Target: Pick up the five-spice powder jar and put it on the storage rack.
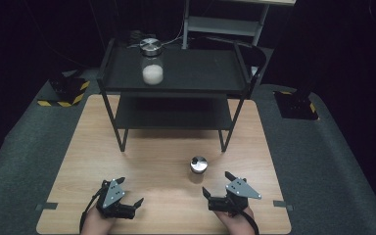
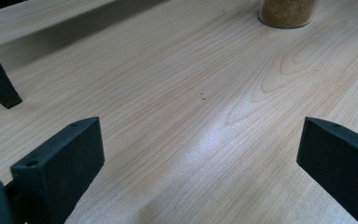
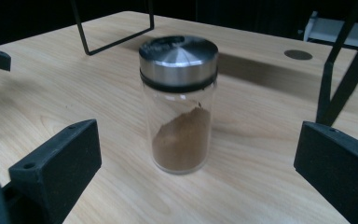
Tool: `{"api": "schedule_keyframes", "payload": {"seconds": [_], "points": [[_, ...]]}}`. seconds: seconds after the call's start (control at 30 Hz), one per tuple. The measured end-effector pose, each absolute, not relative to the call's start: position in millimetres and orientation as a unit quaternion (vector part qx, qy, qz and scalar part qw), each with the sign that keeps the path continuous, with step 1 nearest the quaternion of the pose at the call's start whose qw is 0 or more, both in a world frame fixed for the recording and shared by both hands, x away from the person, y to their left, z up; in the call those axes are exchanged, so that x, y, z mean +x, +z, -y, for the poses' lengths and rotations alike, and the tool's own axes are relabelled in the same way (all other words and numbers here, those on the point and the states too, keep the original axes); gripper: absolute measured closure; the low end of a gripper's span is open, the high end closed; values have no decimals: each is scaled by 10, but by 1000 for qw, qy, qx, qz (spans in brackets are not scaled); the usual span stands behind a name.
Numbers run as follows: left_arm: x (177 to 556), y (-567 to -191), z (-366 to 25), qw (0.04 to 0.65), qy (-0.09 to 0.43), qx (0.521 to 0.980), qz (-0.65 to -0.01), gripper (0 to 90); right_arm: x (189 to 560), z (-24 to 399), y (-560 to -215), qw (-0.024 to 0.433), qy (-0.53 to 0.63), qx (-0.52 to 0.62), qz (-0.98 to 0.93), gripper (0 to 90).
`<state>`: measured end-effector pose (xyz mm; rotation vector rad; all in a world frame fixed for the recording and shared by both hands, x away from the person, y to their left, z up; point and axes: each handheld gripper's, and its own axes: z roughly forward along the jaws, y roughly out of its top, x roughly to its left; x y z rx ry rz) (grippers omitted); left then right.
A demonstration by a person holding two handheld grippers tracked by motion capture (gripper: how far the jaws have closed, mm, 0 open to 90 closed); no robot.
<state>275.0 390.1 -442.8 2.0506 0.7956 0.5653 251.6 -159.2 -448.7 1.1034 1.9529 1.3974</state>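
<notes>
A small glass jar [image 1: 198,169] with a steel lid and brown powder stands upright on the wooden table [image 1: 156,161], right of centre. My right gripper [image 1: 216,182] is open just in front and to the right of it. In the right gripper view the jar [image 3: 179,105] stands a little beyond the wide-apart jaws of my right gripper [image 3: 198,140], untouched. My left gripper [image 1: 131,190] rests open near the front edge, left of the jar. The left gripper view has my left gripper [image 2: 200,137] over bare wood, with the jar's base [image 2: 286,11] at the top right.
A black two-tier rack [image 1: 174,73] stands on the far half of the table, its legs [image 3: 340,88] just behind the small jar. On its top shelf stands a larger jar [image 1: 152,61] with white powder. Grey carpet surrounds the table.
</notes>
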Motion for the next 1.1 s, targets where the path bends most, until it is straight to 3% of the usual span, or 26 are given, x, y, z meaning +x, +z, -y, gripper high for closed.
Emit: {"api": "schedule_keyframes", "payload": {"seconds": [0.5,0.83,1.1], "points": [[2752,-4438,-3926,428,223,817,-316,9,2718,1275,-4464,255,511,418,-706,49],[2770,-4438,-3950,431,217,817,-316,9,2754,897,-4532,290,503,441,-684,130],[2772,-4442,-3961,434,215,815,-318,9,2788,825,-4578,301,503,450,-674,213]]}}
